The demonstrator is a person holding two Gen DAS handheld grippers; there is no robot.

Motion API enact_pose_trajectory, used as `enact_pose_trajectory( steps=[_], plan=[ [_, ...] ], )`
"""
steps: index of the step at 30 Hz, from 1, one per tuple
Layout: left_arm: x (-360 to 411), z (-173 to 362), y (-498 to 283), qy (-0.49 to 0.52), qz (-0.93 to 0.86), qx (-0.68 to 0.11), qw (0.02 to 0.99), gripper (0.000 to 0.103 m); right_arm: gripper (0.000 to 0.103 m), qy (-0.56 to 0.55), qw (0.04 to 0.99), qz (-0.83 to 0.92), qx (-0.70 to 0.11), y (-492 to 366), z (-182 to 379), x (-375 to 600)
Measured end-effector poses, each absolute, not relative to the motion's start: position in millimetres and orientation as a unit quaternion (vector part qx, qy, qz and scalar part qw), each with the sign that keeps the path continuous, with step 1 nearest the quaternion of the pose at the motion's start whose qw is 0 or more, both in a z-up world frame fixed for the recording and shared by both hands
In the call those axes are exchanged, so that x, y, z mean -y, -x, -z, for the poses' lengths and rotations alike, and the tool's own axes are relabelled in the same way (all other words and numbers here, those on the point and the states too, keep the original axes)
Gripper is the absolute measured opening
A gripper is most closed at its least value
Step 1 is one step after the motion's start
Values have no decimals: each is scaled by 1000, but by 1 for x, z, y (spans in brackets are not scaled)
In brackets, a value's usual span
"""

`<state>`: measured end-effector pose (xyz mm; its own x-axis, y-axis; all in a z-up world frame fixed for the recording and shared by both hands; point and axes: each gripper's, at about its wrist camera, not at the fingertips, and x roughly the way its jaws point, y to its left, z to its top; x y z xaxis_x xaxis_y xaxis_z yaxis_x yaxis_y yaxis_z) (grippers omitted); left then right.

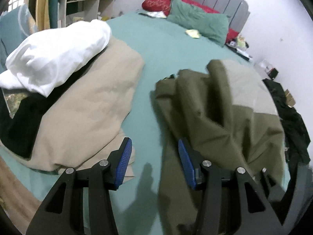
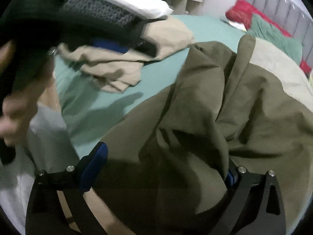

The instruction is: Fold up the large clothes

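Olive garment (image 2: 205, 117) lies crumpled on the bed (image 1: 156, 45), bunched between the right gripper's (image 2: 166, 166) wide-spread jaws without being pinched. Left gripper (image 1: 154, 160), half-spread and empty, hovers at its edge beside folded beige cloth (image 1: 88, 107).

No text, label, brand or number can be read; the gold marking on the red pillow (image 1: 156, 4) is too blurred.

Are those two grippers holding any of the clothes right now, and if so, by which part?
Nothing is held. The left gripper is open over bare sheet. The right gripper is wide open; the olive garment lies loose between its fingers.
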<state>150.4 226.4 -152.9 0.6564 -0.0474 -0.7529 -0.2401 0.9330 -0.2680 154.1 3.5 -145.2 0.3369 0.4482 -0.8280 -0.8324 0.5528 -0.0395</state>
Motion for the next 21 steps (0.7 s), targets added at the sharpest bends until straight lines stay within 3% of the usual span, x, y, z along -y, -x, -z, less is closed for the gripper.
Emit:
enact_pose_trajectory(
  steps=[8,21],
  plan=[
    [-219,142,-151,169,-54,-410,895,52,100,244,811,-400,-351,-112,114,12],
    [-156,109,-157,135,24,-408,903,54,101,122,855,-378,-333,-107,51,124]
  ],
)
